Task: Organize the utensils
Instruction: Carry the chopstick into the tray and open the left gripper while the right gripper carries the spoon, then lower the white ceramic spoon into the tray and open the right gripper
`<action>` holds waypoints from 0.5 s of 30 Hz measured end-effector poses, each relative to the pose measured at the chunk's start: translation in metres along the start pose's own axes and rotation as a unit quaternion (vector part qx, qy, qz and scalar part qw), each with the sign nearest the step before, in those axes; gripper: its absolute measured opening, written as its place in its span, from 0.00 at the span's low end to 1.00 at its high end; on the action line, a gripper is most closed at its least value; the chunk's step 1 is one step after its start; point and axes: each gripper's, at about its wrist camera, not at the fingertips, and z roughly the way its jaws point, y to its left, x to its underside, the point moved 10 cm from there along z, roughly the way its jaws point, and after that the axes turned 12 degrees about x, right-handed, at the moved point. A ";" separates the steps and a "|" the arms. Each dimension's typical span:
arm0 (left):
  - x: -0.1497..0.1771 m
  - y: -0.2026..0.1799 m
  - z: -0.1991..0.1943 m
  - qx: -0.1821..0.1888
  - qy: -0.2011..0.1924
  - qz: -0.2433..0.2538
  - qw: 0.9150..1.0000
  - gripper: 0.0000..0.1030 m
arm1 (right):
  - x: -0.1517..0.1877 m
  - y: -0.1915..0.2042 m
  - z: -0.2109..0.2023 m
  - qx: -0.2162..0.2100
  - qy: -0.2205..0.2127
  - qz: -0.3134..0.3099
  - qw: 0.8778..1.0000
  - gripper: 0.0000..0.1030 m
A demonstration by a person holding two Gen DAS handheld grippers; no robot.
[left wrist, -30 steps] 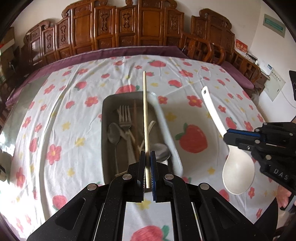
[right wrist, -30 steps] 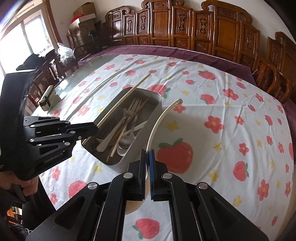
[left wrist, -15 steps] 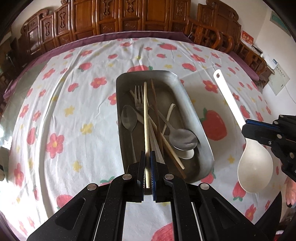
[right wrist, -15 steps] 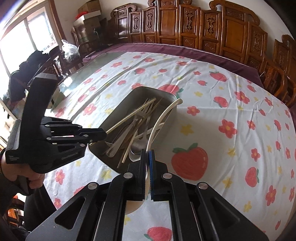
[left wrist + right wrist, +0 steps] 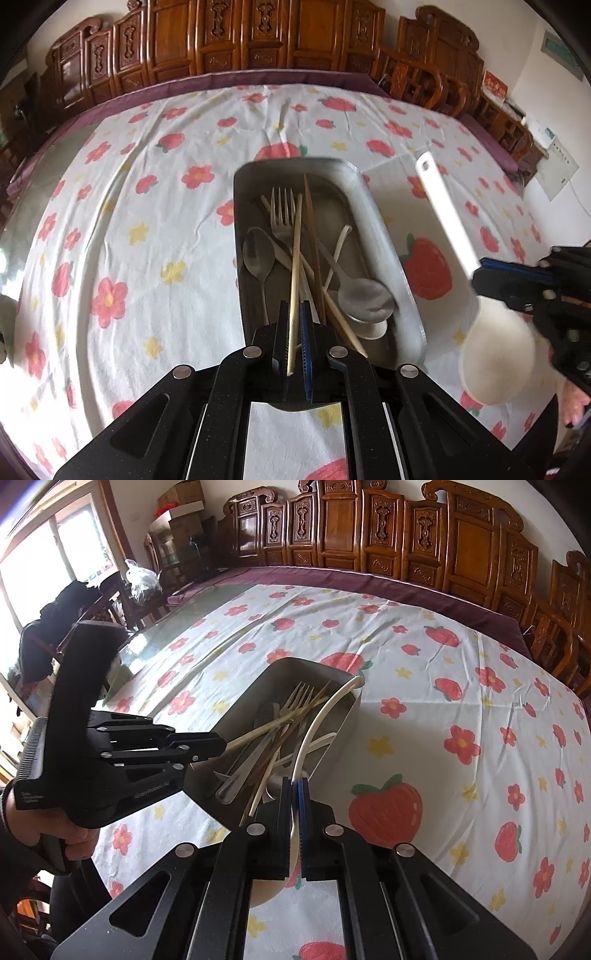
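Observation:
My left gripper (image 5: pixel 293 306) is shut on a pale bamboo chopstick (image 5: pixel 295 266), which slants down into the metal tray (image 5: pixel 388 236). Its far end lies among the fork (image 5: pixel 282 214), metal spoons and other chopsticks there. From the right wrist view, that left gripper (image 5: pixel 221 744) hovers at the tray's near left rim, chopstick (image 5: pixel 266 725) sticking out over the utensils. My right gripper (image 5: pixel 294 781) is shut on the neck of a white rice spoon (image 5: pixel 321 716). The spoon's handle arches over the tray's (image 5: pixel 280 668) right rim. In the left wrist view, the white spoon (image 5: pixel 447 221) hangs right of the tray.
A floral tablecloth (image 5: pixel 122 229) covers the round table, with bare glass (image 5: pixel 147 642) at its left side. Carved wooden chairs (image 5: pixel 469 542) ring the far edge. A person's hand (image 5: pixel 62 834) grips the left gripper's handle near the table's front.
The left gripper came closer over the tray and tipped down, so the chopstick's far end dropped from beyond the far rim into the tray. The right gripper carried the white spoon toward the tray's right rim.

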 end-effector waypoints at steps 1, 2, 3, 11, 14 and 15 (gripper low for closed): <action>-0.002 -0.001 -0.005 0.002 -0.007 0.000 1.000 0.06 | -0.001 0.001 0.001 -0.001 0.000 0.000 1.000 0.04; -0.004 -0.001 -0.008 0.001 -0.012 0.000 1.000 0.06 | -0.002 0.002 0.001 -0.001 -0.001 -0.001 1.000 0.04; -0.005 0.000 -0.013 0.000 -0.018 0.001 1.000 0.11 | -0.004 0.003 0.002 -0.001 -0.002 -0.002 1.000 0.04; -0.010 0.009 -0.038 -0.003 -0.043 -0.004 0.999 0.22 | -0.027 0.015 0.017 0.003 -0.011 -0.011 1.000 0.04; -0.009 0.015 -0.044 -0.008 -0.049 -0.006 0.999 0.23 | -0.034 0.020 0.026 0.007 -0.011 -0.015 1.000 0.04; -0.008 0.016 -0.046 -0.009 -0.050 -0.007 0.999 0.23 | -0.036 0.022 0.030 0.008 -0.011 -0.017 1.000 0.04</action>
